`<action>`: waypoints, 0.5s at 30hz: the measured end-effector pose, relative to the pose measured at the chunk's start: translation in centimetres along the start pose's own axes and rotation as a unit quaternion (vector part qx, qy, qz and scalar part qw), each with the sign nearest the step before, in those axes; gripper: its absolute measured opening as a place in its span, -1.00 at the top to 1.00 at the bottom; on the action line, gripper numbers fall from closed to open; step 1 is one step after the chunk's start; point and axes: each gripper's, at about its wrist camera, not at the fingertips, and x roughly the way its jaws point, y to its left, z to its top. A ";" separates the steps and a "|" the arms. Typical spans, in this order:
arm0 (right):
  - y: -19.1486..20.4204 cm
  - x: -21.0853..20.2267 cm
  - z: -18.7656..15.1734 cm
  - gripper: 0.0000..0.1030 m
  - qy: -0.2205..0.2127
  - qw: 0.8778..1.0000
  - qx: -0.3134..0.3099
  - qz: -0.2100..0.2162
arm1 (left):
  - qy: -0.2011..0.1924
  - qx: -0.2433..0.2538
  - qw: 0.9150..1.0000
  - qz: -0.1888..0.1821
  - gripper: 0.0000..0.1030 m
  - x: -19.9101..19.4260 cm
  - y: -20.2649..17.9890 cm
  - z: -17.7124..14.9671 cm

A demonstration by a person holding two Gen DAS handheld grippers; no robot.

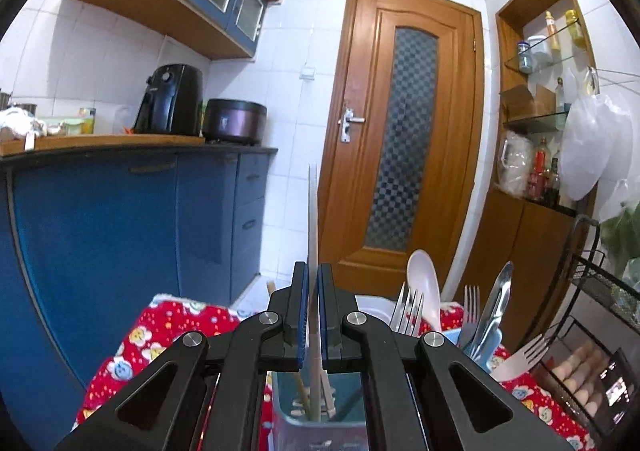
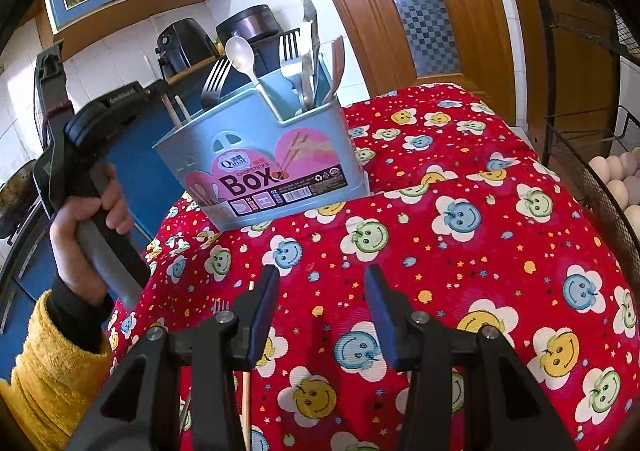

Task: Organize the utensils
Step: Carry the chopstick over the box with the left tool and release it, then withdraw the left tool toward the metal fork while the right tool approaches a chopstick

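Sorting by kind, judging from the layout: forks [image 2: 291, 55], a pale spoon [image 2: 242, 51] and tongs [image 2: 309, 23] upright in the right-hand compartments of the blue utensil box [image 2: 256, 147], upper centre of the right wrist view; chopsticks [image 2: 176, 111] standing in the left compartment. Box on the red smiley-face cloth [image 2: 460, 211]. One more chopstick [image 2: 246, 371] lying on the cloth at lower left of that view, likely next in line.

Left gripper [image 1: 313, 315]: clamped tight on a single chopstick [image 1: 314, 235], held upright at frame centre, lower end down inside the box's chopstick compartment [image 1: 316, 403] beside two already there. Seemingly a steady vertical hold so the stick drops in cleanly.

Right gripper [image 2: 322, 311]: about half open, nothing between the blue pads [image 2: 382, 315], hovering over bare cloth at lower centre, probably waiting its turn.
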 end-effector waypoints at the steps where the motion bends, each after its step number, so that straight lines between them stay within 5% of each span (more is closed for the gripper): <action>1: 0.0 0.0 0.0 0.08 0.000 1.000 0.000 0.000 | 0.003 -0.001 1.000 0.001 0.91 0.0 0.1 -0.2; 7: 0.3 -0.2 0.0 0.08 -0.002 1.000 -0.001 0.001 | 0.030 0.004 0.999 -0.007 0.86 -0.1 0.1 -0.9; 12: 0.6 -0.5 0.0 0.08 -0.005 1.000 -0.004 0.002 | 0.040 0.017 0.999 -0.011 0.27 -0.7 -0.1 -1.2; 15: 0.7 -0.8 0.0 0.08 -0.007 1.000 -0.004 0.002 | 0.044 0.022 0.999 -0.012 0.26 -1.2 -0.2 -1.2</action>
